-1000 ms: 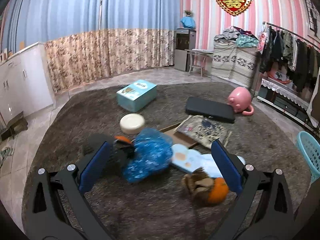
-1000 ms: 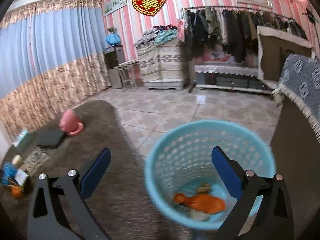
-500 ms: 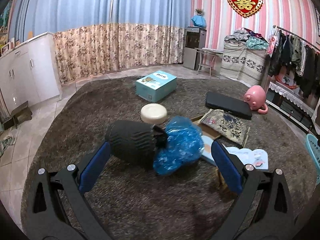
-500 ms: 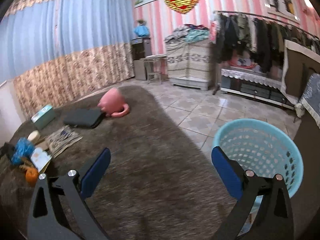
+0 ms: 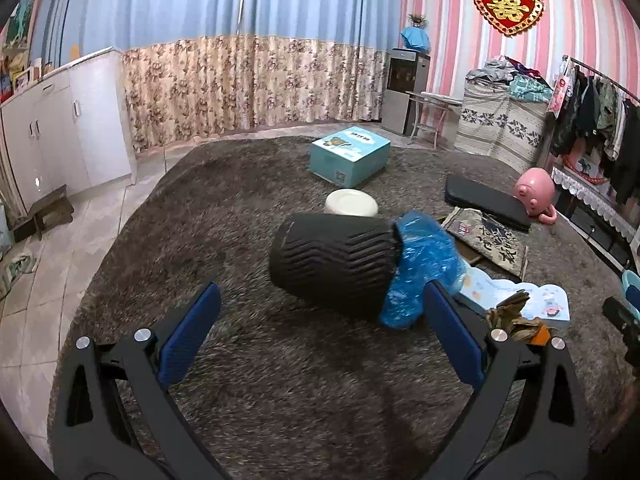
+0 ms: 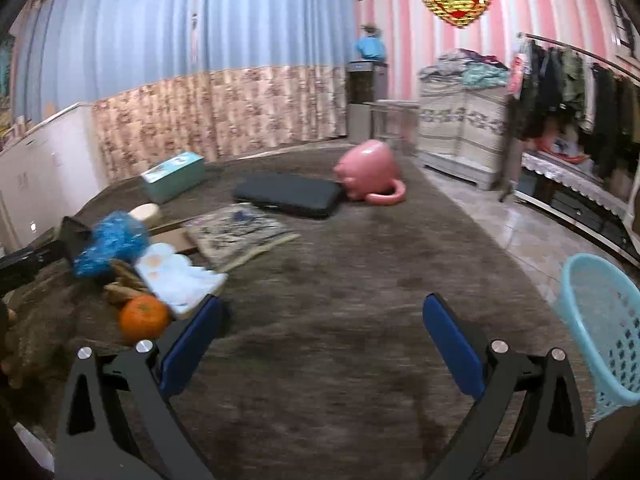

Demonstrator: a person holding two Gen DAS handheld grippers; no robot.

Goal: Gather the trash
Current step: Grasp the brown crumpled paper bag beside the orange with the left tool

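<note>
On the brown carpet (image 5: 248,364) lies a black ribbed cylinder (image 5: 334,264) on its side with a crumpled blue plastic bag (image 5: 424,268) at its mouth. My left gripper (image 5: 320,336) is open just in front of them, holding nothing. Brown peel scraps (image 5: 510,318) lie to the right by an orange (image 6: 144,317). The blue bag (image 6: 108,242) also shows at left in the right wrist view. My right gripper (image 6: 322,340) is open over bare carpet. The light blue trash basket (image 6: 600,328) stands at the right edge.
A teal box (image 5: 350,156), a cream round lid (image 5: 351,204), a black flat case (image 5: 486,202), a pink pig-shaped cup (image 6: 370,176), a patterned mat (image 6: 240,232) and a pale blue card (image 5: 516,298) lie on the carpet. White cabinets (image 5: 60,120) stand left, a clothes rack (image 6: 580,92) right.
My right gripper swung away from above the basket toward the carpet, basket now at right edge. The left gripper shifted left and nearer; the black cylinder fills more of its view.
</note>
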